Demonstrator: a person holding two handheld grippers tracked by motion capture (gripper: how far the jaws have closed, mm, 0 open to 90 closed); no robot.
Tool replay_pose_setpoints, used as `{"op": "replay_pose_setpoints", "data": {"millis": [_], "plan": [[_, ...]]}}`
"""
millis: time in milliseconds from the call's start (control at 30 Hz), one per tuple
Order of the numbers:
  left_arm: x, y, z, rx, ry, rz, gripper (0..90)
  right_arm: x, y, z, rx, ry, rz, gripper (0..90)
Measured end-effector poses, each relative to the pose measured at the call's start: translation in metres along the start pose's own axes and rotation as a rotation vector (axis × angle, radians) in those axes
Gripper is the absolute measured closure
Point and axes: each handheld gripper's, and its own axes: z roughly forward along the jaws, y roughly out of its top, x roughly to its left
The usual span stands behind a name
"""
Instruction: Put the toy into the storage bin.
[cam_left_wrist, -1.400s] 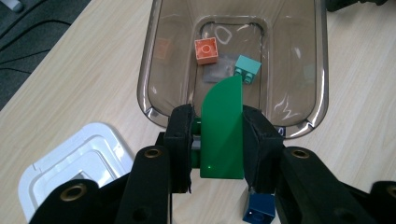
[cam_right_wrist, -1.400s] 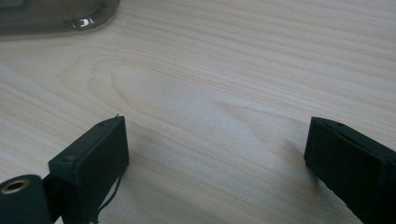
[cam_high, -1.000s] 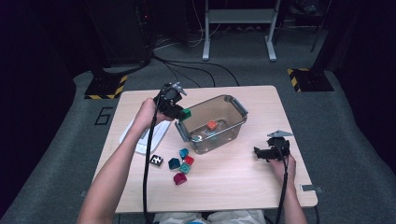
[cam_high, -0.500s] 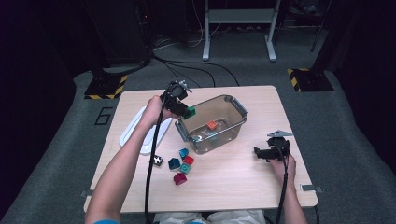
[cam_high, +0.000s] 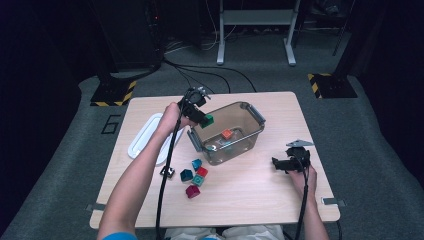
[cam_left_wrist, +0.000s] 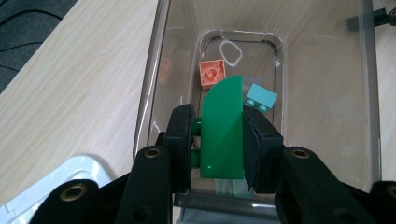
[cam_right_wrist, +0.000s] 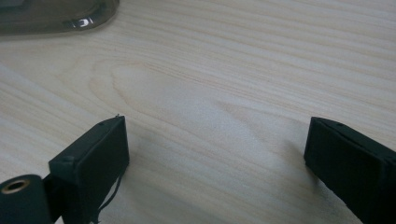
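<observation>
1. Since the earlier frames the left gripper (cam_high: 204, 119) has carried the green brick (cam_left_wrist: 222, 128) from the container's near-left corner to over its open top; right gripper (cam_high: 280, 164) has not moved.
2. Left gripper is pinching the green brick, pads clamped on both its sides, studs facing one pad.
3. The brick hangs above the clear plastic container (cam_high: 250, 134), just inside the rim nearest the gripper.
4. Below and ahead of the jaws, on the container floor: orange brick (cam_left_wrist: 212, 73), light-blue brick (cam_left_wrist: 261, 97).
5. Right gripper is spread wide with nothing between its jaws, low over the bare table (cam_right_wrist: 224, 79), well apart from the container.
6. Step in hand, likely: drop the brick in. Do it well: ease past the rim, lower a little, then spread the jaws so it does not bounce out.
7. The loose bricks (cam_high: 195, 175) wait behind the left gripper, on the table.
</observation>
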Motion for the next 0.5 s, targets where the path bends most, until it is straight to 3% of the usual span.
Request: {"op": "replay_pose_setpoints", "data": {"millis": [500], "plan": [[0.002,0.011,0.032,0.039,-0.014,-0.013,66.8,0.000,0.000,0.000,0.000,-0.001,0.000,6.3]]}}
